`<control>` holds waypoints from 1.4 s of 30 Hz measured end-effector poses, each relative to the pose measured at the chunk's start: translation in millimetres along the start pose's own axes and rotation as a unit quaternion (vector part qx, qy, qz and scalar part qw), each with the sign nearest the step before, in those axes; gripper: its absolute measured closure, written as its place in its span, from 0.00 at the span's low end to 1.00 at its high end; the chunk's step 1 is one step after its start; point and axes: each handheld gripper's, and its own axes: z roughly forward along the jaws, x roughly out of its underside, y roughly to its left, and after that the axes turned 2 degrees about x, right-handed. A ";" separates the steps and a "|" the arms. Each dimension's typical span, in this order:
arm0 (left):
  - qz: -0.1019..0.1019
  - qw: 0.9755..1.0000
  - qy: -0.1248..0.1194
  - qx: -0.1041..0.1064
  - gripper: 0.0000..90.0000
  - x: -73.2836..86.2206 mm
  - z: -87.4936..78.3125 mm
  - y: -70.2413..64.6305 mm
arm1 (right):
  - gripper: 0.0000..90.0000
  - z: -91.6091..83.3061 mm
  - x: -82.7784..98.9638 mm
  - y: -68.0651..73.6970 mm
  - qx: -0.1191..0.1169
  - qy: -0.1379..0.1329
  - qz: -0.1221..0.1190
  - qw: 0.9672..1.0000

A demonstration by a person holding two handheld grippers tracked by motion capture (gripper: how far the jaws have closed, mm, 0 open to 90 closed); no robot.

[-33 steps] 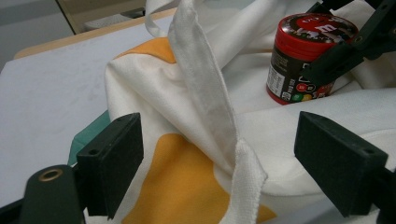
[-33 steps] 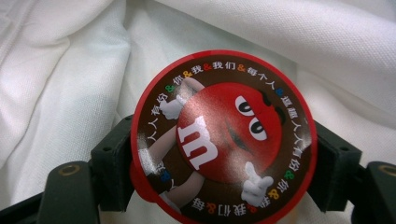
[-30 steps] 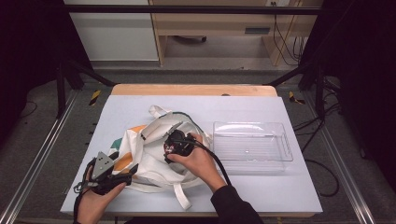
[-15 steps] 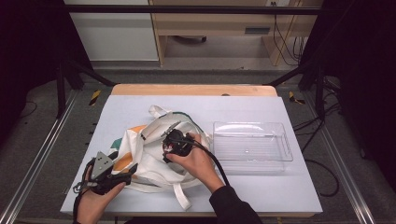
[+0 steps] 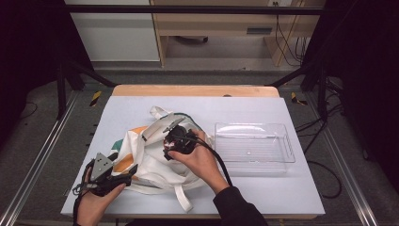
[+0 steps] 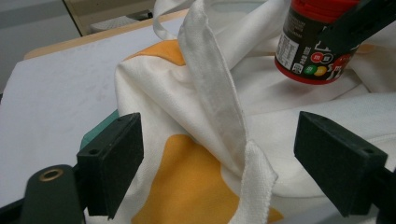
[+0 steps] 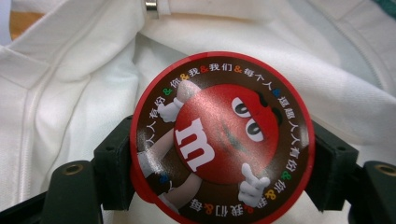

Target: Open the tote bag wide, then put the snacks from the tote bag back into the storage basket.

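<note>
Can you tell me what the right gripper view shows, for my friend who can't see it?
A round red candy jar with a cartoon face on its lid sits clamped between the right tool's two black jaws. Behind it lies a crumpled white cloth bag.

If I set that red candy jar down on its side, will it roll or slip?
Probably rolls: the candy jar is round with a flat lid. Its glossy plastic may slip in the right gripper. The soft tote bag might cradle it.
</note>
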 end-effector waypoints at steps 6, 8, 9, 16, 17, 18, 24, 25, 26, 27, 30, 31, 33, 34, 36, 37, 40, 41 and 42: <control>-0.001 1.000 -0.001 -0.001 0.17 0.1 0.0 0.0 | 0.29 -8.8 -1.2 -3.7 0.002 -0.009 -0.002 1.000; -0.001 1.000 -0.001 -0.001 0.17 0.2 -0.2 0.5 | 0.29 -12.4 -2.0 -5.1 0.003 -0.012 -0.003 1.000; -0.001 1.000 -0.001 -0.001 0.17 0.2 -0.2 0.5 | 0.29 -14.7 -2.5 -6.0 0.003 -0.014 -0.003 1.000; -0.010 1.000 -0.006 -0.005 0.11 0.0 -0.2 1.4 | 0.29 -34.3 -3.3 -12.3 0.010 -0.032 -0.005 0.999; -0.010 1.000 -0.006 -0.005 0.10 0.0 -0.2 1.4 | 0.29 -34.3 -3.3 -12.3 0.010 -0.032 -0.005 0.999; -0.013 1.000 -0.011 -0.009 0.09 -0.4 -1.2 1.7 | 0.29 -40.4 -2.8 -15.0 0.009 -0.037 -0.001 0.999; -0.018 0.999 -0.025 -0.016 0.08 -1.3 -4.2 3.4 | 0.29 -51.7 -0.8 -21.9 0.010 -0.041 0.001 0.999; -0.018 0.999 -0.025 -0.016 0.08 -1.3 -4.2 3.4 | 0.29 -51.7 -0.8 -21.9 0.010 -0.041 0.001 0.999; -0.019 0.999 -0.029 -0.019 0.08 -1.2 -5.1 4.2 | 0.29 -55.6 0.3 -24.2 0.011 -0.041 0.002 0.999; -0.019 0.999 -0.029 -0.019 0.08 -1.2 -5.1 4.2 | 0.29 -55.6 0.3 -24.2 0.011 -0.041 0.002 0.999; -0.022 0.999 -0.030 -0.020 0.07 -0.6 -5.7 5.8 | 0.29 -61.1 2.1 -28.1 0.009 -0.046 0.006 0.999; -0.024 0.999 -0.033 -0.020 0.07 -0.8 -6.2 6.1 | 0.29 -65.9 3.4 -31.1 0.010 -0.051 0.006 0.999; -0.024 0.999 -0.037 -0.023 0.07 -0.7 -6.7 7.1 | 0.29 -68.6 4.3 -32.6 0.008 -0.053 0.007 0.999; -0.027 0.999 -0.039 -0.022 0.07 -0.4 -7.3 8.5 | 0.29 -73.2 6.1 -35.6 0.002 -0.056 0.007 0.998; -0.030 0.998 -0.042 -0.025 0.06 -0.3 -8.2 9.5 | 0.29 -79.4 8.1 -39.2 -0.002 -0.056 0.003 0.998; -0.030 0.998 -0.042 -0.025 0.06 -0.3 -8.2 9.5 | 0.29 -79.4 8.1 -39.2 -0.002 -0.056 0.003 0.998; -0.033 0.998 -0.044 -0.025 0.06 -0.8 -7.0 9.6 | 0.29 -89.7 12.5 -47.3 -0.012 -0.062 -0.004 0.998; -0.033 0.998 -0.043 -0.025 0.06 -0.9 -6.5 9.2 | 0.29 -92.4 13.5 -49.1 -0.014 -0.062 -0.006 0.998; -0.030 0.998 -0.043 -0.026 0.06 -1.1 -5.8 8.3 | 0.29 -94.5 14.3 -50.6 -0.014 -0.063 -0.008 0.998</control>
